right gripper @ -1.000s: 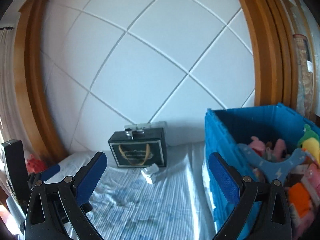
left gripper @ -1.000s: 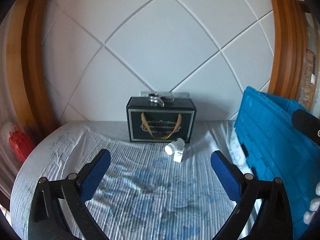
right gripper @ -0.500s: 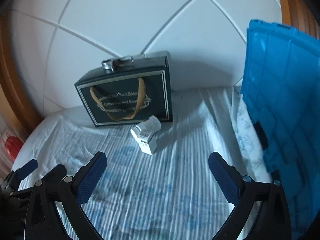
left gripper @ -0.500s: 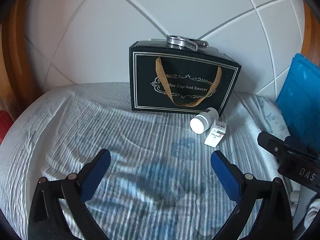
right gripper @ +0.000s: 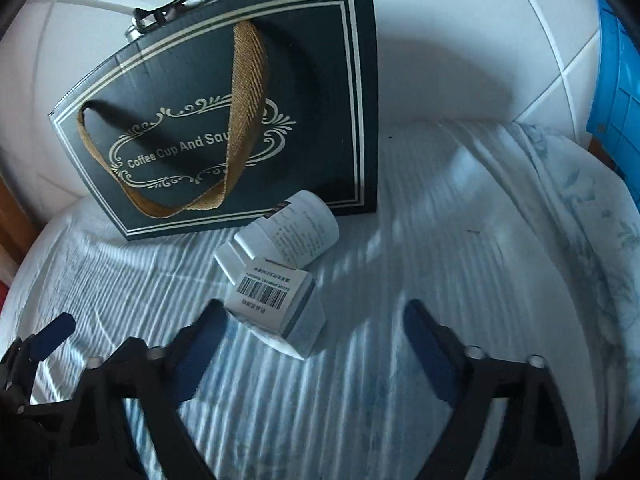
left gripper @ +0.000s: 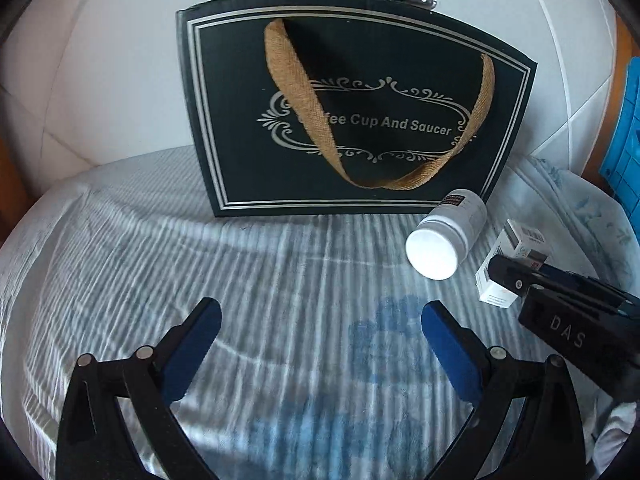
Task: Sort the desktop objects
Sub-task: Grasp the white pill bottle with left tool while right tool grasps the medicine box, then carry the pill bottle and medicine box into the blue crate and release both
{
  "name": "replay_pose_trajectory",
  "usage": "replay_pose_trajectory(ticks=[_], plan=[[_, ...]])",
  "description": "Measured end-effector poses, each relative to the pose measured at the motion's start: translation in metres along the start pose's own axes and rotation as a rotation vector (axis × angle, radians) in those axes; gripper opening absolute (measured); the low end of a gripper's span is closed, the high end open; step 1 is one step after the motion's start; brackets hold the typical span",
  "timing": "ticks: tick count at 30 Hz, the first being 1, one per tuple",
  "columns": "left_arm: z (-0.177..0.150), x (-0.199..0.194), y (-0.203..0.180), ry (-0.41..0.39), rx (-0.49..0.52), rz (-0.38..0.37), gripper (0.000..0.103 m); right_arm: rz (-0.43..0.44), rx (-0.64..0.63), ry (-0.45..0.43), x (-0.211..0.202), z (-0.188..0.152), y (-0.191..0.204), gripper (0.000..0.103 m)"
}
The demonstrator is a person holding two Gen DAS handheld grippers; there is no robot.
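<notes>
Small box (right gripper: 276,306) lies mid-frame on the bed (right gripper: 460,280), touching the white bottle (right gripper: 296,232), just below the black bag (right gripper: 224,120). R gripper (right gripper: 312,320) jaws closing, box at the left one, not pinched. L gripper (left gripper: 320,328) jaws wide, holding nothing.

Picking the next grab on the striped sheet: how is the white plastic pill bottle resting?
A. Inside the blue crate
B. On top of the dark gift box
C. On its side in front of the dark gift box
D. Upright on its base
C: the white plastic pill bottle lies on its side, round cap end toward the left camera, in front of the dark gift box and beside the small white carton.
</notes>
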State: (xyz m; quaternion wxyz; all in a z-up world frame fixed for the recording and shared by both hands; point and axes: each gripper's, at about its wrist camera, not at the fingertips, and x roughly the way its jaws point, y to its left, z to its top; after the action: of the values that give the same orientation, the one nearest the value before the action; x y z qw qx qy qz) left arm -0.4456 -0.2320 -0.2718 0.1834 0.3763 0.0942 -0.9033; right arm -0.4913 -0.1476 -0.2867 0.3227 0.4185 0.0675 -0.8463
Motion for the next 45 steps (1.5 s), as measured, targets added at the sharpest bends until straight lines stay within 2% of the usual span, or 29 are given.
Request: replay_pose_trajectory(ticks=[1,6,11,15,17,19,23,25,29,32,39,45], plan=[[0.003,0.001,-0.004,-0.006,0.003,-0.012,0.102,-0.003,-0.002,-0.003,0.0,0.001,-0.003,0.035],[0.022,0.008,-0.033,-0.038,0.048,-0.079,0.102,0.005,0.027,-0.051,-0.02,0.007,-0.027,0.035],[0.037,0.033,-0.062,0.004,0.076,-0.144,0.1,-0.036,0.038,-0.083,-0.034,0.018,-0.05,0.035],[0.04,0.05,-0.088,0.028,0.142,-0.146,0.099,-0.059,0.037,-0.095,-0.033,0.023,-0.059,0.035],[0.043,0.058,-0.098,0.043,0.154,-0.158,0.093,-0.066,0.037,-0.099,-0.031,0.024,-0.062,0.035],[0.045,0.068,-0.103,0.075,0.152,-0.167,0.064,-0.068,0.041,-0.096,-0.027,0.025,-0.065,0.035],[0.041,0.063,-0.107,0.088,0.13,-0.198,0.054,-0.072,0.049,-0.088,-0.023,0.026,-0.07,0.035],[0.036,0.051,-0.106,0.079,0.135,-0.178,0.046,-0.074,0.05,-0.091,-0.026,0.027,-0.071,0.035],[0.032,0.021,-0.092,0.059,0.084,-0.178,0.046,-0.055,0.034,-0.106,-0.04,0.026,-0.062,0.035],[0.029,-0.009,-0.084,0.034,0.081,-0.149,0.046,-0.034,0.015,-0.118,-0.059,0.026,-0.052,0.035],[0.03,-0.112,-0.065,-0.094,0.061,-0.096,0.046,0.008,-0.025,-0.169,-0.12,0.021,-0.025,0.035],[0.03,-0.202,-0.058,-0.2,0.051,-0.064,0.046,0.031,-0.063,-0.255,-0.199,0.012,0.0,0.035]])
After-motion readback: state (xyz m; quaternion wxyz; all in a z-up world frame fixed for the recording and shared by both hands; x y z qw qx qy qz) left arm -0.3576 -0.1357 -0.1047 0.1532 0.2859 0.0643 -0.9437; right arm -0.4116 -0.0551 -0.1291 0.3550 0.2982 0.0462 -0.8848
